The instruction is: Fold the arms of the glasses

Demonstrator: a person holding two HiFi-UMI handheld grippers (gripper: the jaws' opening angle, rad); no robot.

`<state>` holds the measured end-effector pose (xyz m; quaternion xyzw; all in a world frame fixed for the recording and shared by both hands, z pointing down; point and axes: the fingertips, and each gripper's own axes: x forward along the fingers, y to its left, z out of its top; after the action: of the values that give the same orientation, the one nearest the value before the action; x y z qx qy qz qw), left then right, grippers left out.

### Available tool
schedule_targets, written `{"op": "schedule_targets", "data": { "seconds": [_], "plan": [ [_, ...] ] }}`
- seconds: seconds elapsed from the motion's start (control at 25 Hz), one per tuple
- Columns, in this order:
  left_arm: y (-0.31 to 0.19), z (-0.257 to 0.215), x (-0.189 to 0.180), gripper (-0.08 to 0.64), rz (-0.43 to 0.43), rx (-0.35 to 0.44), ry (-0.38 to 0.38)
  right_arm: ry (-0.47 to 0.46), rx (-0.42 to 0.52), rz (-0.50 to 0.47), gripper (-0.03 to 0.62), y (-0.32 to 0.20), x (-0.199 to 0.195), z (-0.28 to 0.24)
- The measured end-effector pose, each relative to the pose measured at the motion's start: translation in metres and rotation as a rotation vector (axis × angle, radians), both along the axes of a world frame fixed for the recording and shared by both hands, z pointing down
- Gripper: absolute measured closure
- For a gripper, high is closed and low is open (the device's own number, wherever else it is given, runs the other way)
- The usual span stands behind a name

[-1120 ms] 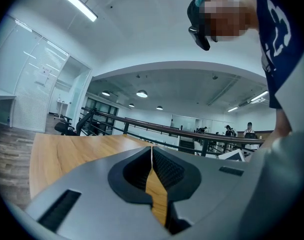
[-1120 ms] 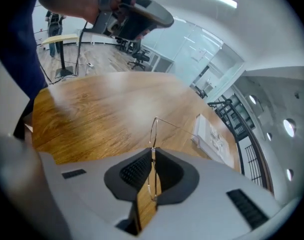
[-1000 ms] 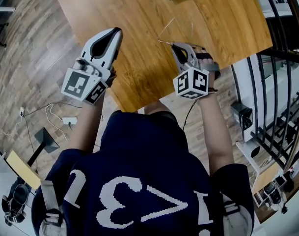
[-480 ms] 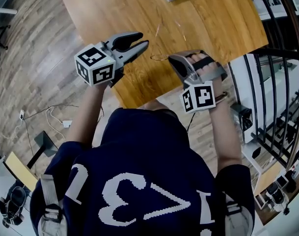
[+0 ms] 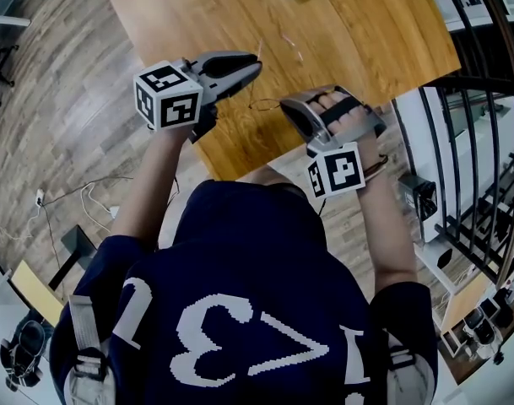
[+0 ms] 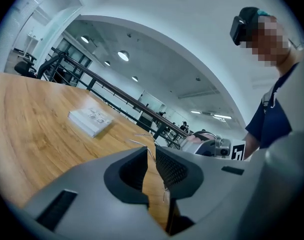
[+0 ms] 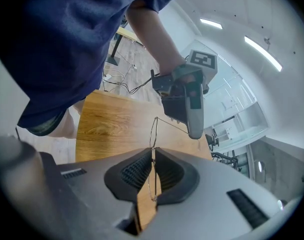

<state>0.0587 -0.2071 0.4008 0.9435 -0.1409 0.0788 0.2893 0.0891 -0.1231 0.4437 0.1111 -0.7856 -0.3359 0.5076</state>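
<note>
Item: glasses (image 5: 263,105), thin bare-wire metal frame with rounded lens rims; no lens tint can be made out.

Position: held clear of the tabletop (image 5: 366,32), above its near edge, touching no surface.

Pose: front stands on edge. One lens rim (image 7: 152,129) is clamped between the pads of the right claw (image 7: 152,156), part of the rim showing above the claw tips.

Arms: unfolded. One arm runs straight out from the front to the left claw (image 5: 255,64) and passes between its jaws (image 6: 134,142). Those jaws have just been closing, and a narrow gap remains around the wire.
</note>
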Motion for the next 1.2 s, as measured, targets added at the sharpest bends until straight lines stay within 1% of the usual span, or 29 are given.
{"op": "schedule_targets", "data": {
  "seconds": [0.12,0.28,0.4,0.48,0.56,0.6,0.68,0.8,0.88,0.96,1.0,1.04,1.08,1.2],
  "plan": [
    [0.008,-0.003,0.008,0.511,0.05,-0.024,0.023,-0.001,0.005,-0.008,0.551,0.003,-0.003,-0.002],
    [0.025,-0.001,0.025,0.517,0.163,-0.068,0.025,-0.007,0.012,-0.03,0.551,0.008,-0.009,-0.007],
    [0.04,0.007,0.039,0.517,0.265,-0.131,0.033,-0.012,0.018,-0.046,0.551,0.01,-0.012,-0.008],
    [0.049,0.01,0.046,0.517,0.327,-0.185,0.057,-0.014,0.022,-0.058,0.552,0.012,-0.013,-0.01],
    [0.053,0.01,0.05,0.523,0.356,-0.233,0.094,-0.014,0.026,-0.066,0.551,0.013,-0.013,-0.011],
    [0.052,0.009,0.05,0.522,0.354,-0.24,0.107,-0.015,0.027,-0.067,0.551,0.013,-0.012,-0.011],
    [0.045,0.008,0.046,0.522,0.315,-0.207,0.104,-0.013,0.026,-0.065,0.551,0.014,-0.011,-0.01],
    [0.025,0.01,0.033,0.519,0.211,-0.108,0.036,-0.01,0.022,-0.06,0.551,0.016,-0.009,-0.01],
    [0.006,0.01,0.022,0.468,0.125,-0.056,0.005,-0.01,0.018,-0.062,0.551,0.017,-0.008,-0.01],
    [-0.013,0.006,0.012,0.44,0.047,-0.02,0.001,-0.009,0.014,-0.069,0.551,0.02,-0.008,-0.009],
    [-0.021,0.003,0.01,0.434,0.02,-0.002,0.003,-0.009,0.012,-0.073,0.551,0.021,-0.008,-0.008],
    [-0.027,0.0,0.009,0.43,0.01,0.014,0.003,-0.009,0.011,-0.076,0.551,0.023,-0.009,-0.008],
    [-0.031,-0.001,0.01,0.422,0.017,0.024,-0.001,-0.009,0.01,-0.08,0.551,0.024,-0.009,-0.008],
    [-0.034,0.0,0.021,0.41,0.079,0.018,-0.004,-0.008,0.007,-0.089,0.551,0.027,-0.01,-0.008]
  ]
}}
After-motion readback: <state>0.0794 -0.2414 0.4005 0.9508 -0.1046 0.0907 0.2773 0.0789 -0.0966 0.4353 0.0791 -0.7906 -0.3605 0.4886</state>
